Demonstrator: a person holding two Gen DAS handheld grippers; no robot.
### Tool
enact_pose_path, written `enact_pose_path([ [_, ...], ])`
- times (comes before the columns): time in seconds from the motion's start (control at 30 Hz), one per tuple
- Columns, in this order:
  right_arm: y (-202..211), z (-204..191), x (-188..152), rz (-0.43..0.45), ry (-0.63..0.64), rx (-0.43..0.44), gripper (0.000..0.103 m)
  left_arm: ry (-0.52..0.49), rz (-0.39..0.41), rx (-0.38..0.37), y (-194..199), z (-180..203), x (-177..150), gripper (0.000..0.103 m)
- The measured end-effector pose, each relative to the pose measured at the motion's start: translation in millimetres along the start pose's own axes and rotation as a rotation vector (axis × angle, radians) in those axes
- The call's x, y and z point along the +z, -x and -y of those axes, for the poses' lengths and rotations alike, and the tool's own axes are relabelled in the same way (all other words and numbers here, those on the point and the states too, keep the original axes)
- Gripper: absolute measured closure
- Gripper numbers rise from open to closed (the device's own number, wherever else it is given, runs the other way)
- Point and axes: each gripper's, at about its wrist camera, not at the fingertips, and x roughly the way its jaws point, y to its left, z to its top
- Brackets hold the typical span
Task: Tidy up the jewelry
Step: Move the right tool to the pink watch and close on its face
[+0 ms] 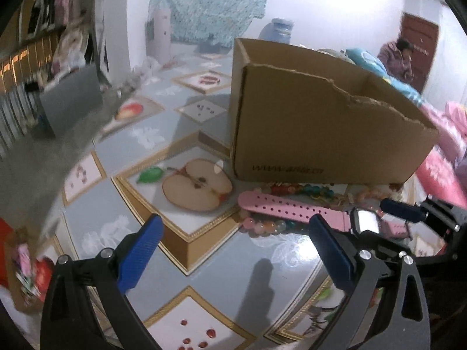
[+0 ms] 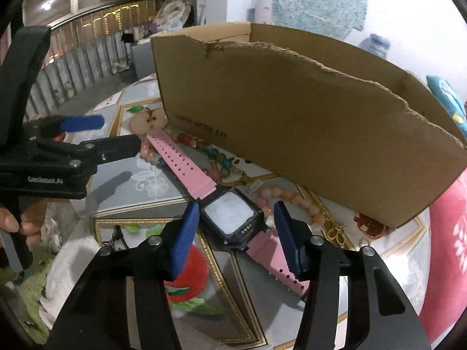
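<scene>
Right wrist view, pink-strapped watch [image 2: 230, 218], square black face, white screen

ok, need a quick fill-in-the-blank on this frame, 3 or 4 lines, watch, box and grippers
1. The watch has a strap coloured ____.
2. The right gripper is open, one finger on each side of the watch's ____.
3. The bead bracelets lie on the table, outside the cardboard ____.
4. The left gripper is open and holds ____.

Missing words: pink; face; box; nothing
</scene>
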Motion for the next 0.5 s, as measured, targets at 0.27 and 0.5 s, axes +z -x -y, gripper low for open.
enact_pose_path([
  [0.27, -6, -10, 2, -0.04, 0.085, -0.014, 0.055, -0.084, 0.027, 0.042, 2, 14, -2, 0.005],
  [0.5, -9, -4, 4, -0.044, 0.069, 0.02, 0.056, -0.197, 0.09, 0.046, 13, 29, -2, 0.005],
])
